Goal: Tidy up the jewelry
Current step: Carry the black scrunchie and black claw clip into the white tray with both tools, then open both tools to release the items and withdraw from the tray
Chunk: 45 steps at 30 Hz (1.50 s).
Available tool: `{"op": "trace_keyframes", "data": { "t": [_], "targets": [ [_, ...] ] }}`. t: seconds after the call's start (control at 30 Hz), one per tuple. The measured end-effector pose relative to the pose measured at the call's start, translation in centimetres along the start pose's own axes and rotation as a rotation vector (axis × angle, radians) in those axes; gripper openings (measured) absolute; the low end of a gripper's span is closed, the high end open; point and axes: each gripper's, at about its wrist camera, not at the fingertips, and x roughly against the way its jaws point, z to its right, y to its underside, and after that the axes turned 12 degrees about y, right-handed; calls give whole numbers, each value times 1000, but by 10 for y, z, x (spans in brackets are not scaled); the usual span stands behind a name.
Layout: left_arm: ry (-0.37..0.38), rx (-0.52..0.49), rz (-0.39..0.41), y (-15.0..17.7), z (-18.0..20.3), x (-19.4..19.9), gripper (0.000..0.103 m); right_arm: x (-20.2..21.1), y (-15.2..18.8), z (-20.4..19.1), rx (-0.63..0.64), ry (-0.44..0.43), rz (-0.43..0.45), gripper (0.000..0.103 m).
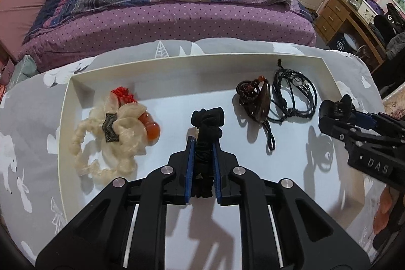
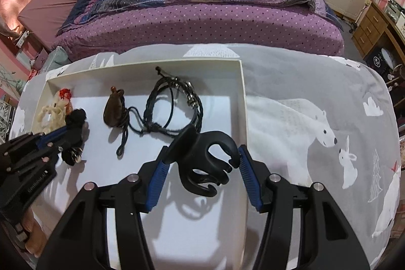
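Observation:
A white tray (image 1: pixel 76 82) lies on a grey animal-print cloth. My left gripper (image 1: pixel 203 146) is shut on a black fabric hair tie (image 1: pixel 207 118) just above the tray's middle. My right gripper (image 2: pixel 202 156) is shut on a black claw hair clip (image 2: pixel 202 158) over the tray's right part; it also shows in the left wrist view (image 1: pixel 336 115). In the tray lie a cream scrunchie with red and orange beads (image 1: pixel 119 128), a brown pendant on a cord (image 1: pixel 258 103) and black braided bracelets (image 1: pixel 293 95).
The tray's right wall (image 2: pixel 244 103) stands just right of the claw clip. The cloth with a polar bear print (image 2: pixel 316 123) spreads to the right. A bed with a purple dotted cover (image 1: pixel 177 19) lies behind. A wooden desk (image 1: pixel 339 14) stands at the far right.

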Motion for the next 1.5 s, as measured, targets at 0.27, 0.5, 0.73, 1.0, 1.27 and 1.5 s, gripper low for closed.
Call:
{"op": "trace_keyframes", "data": {
  "t": [0.27,0.5,0.73,1.0,1.27,1.5],
  "targets": [
    [-14,-17,5,-5,5,-8,20,-8,4,-13,16,13,5,55],
    [-15,-1,6,-8,-2,-12,25,-14,7,-19,25,42,21,58],
    [-20,-4,26,-2,2,4,42,-2,9,-17,3,-7,40,58],
    [-41,-32,103,7,15,57,69,39,14,0,-37,-36,102,65],
    [-58,-25,159,43,13,110,89,77,42,21,-44,-19,110,66],
    [-88,-29,155,84,14,130,95,87,76,30,-72,-34,78,66]
  ]
}}
